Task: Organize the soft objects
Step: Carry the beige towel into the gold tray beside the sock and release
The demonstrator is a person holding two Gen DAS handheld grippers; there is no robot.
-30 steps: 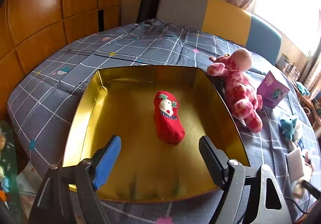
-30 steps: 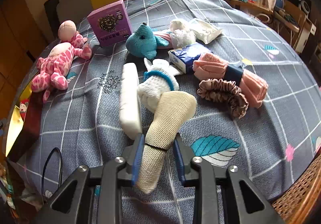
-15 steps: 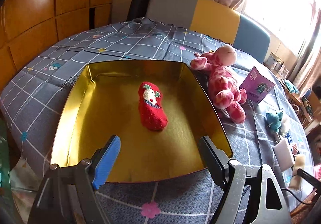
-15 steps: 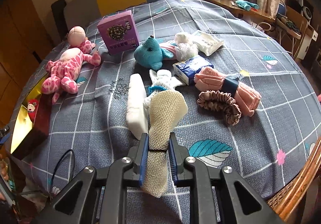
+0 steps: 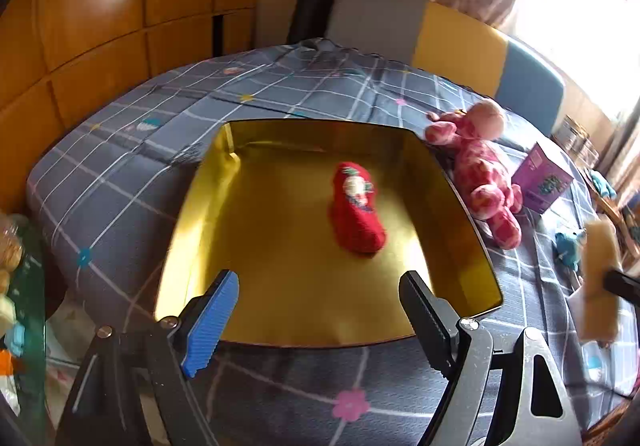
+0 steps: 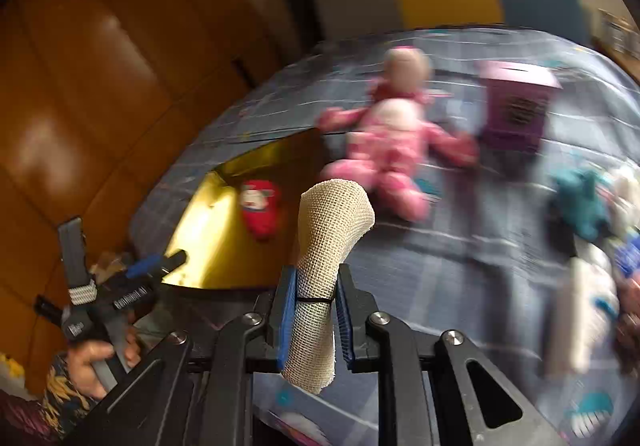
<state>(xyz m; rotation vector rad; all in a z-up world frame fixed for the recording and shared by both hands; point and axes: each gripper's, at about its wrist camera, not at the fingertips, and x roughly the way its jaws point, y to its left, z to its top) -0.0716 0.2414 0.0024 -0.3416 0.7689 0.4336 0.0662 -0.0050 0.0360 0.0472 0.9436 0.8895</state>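
Right hand-held gripper [image 6: 314, 320]: jaws pinched tight on a beige mesh roll [image 6: 326, 258], gripped around its lower half so the wide end stands up above the fingers and the narrow end pokes out below.
What has changed: a second ago the same roll was being taken from the clutter on the right of the bed; now it is lifted clear of the quilt [image 6: 440, 266] and the view has swung left, blurred, toward the gold tray [image 6: 200, 230].
Where the roll is: in the air, near the tray's right side and not yet over it; in the left wrist view it shows as a pale blur at the far right edge [image 5: 598, 278].
Left hand-held gripper [image 5: 318, 312]: jaws wide apart with nothing between them, hovering over the near rim of the tray, little moved over the same second.
Tray contents: one red sock [image 5: 356, 214] lying on the gold floor, right of centre.
Still outside: a pink plush toy [image 5: 482, 182] just beside the tray's right wall, a purple box [image 5: 542, 182] and a teal plush [image 6: 580, 202] farther right.
What it means: the carry appears under way, with the roll likely the second soft item bound for the tray; the release is yet to come.
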